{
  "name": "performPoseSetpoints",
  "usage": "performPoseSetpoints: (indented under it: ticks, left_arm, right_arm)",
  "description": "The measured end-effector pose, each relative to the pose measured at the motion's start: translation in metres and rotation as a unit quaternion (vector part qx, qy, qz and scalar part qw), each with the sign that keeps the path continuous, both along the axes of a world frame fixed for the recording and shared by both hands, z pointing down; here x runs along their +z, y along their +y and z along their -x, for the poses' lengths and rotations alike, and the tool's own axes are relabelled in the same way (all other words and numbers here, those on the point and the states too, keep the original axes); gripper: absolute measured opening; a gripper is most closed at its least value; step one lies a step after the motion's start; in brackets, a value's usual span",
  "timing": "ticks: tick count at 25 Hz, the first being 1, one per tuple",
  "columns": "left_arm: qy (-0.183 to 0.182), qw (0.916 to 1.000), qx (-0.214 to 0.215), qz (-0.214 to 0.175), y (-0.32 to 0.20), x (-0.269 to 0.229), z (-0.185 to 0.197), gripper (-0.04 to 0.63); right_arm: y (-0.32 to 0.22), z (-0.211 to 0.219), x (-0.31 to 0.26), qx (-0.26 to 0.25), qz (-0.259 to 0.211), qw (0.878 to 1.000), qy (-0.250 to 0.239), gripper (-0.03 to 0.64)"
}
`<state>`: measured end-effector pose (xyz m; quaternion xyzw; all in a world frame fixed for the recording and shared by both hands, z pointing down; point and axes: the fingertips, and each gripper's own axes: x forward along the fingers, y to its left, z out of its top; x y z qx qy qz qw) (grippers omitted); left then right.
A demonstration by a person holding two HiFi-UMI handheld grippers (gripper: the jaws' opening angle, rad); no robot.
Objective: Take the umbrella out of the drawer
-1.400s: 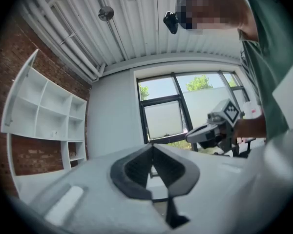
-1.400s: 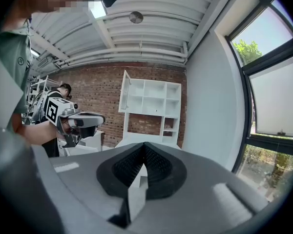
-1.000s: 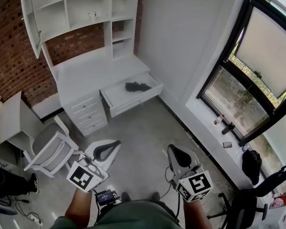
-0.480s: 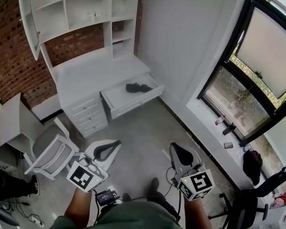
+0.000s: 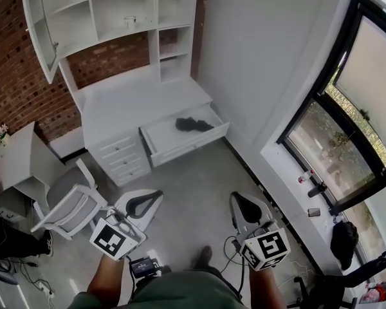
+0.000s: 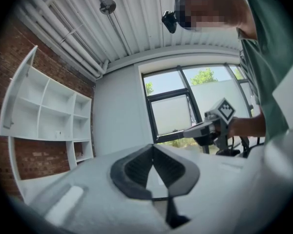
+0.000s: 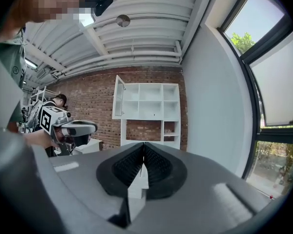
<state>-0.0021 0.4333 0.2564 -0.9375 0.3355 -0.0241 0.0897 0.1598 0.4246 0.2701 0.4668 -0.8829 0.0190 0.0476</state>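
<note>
Drawer front and centre: the wide drawer (image 5: 183, 149) under your white desk (image 5: 125, 102) stands pulled out, and the umbrella (image 5: 193, 125), a folded black bundle, lies inside it on the bottom, toward the back and in the right half. Nothing else shows in that drawer. Just to its left, a stack of three smaller drawers (image 5: 121, 156) sits shut. Above the desk, the shelf unit (image 5: 116, 8) shows its open compartments. One small pale object (image 5: 130, 21) stands on a middle shelf, too small to tell what it is. The door (image 5: 37, 24) at the unit's left end hangs swung open. Both your tools are well apart from the drawer, low in the head view, with bare grey floor (image 5: 193, 185) between them and the desk. Your left gripper (image 5: 156, 197) points toward the furniture with its jaws pressed together at the tips and nothing between them. Your right gripper (image 5: 238, 199) is the same, jaws together and holding nothing. A white chair (image 5: 67, 201) stands near your left gripper, on its outer side.
</note>
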Motion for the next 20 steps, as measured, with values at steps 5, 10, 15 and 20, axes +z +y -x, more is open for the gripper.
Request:
performPoseSetpoints:
  ticks: [5, 10, 15, 20]
  left_arm:
    - [-0.002, 0.9998, -0.019, 0.006, -0.038, 0.002, -0.03, 0.0]
    - [-0.005, 0.9992, -0.039, 0.005, -0.07, 0.004, -0.066, 0.0]
    - [-0.011, 0.9981, -0.06, 0.003, -0.093, 0.002, -0.089, 0.0]
    - [-0.021, 0.9976, -0.067, 0.0, -0.109, 0.002, -0.112, 0.0]
  right_arm:
    - [-0.043, -0.028, 0.001, -0.022, 0.002, 1.0, -0.003, 0.006]
    - [-0.08, -0.06, 0.004, -0.045, 0.002, 0.999, -0.006, 0.006]
    - [-0.108, -0.084, 0.005, -0.066, 0.0, 0.998, -0.008, 0.006]
    - [-0.127, -0.104, 0.006, -0.078, -0.003, 0.997, -0.013, 0.006]
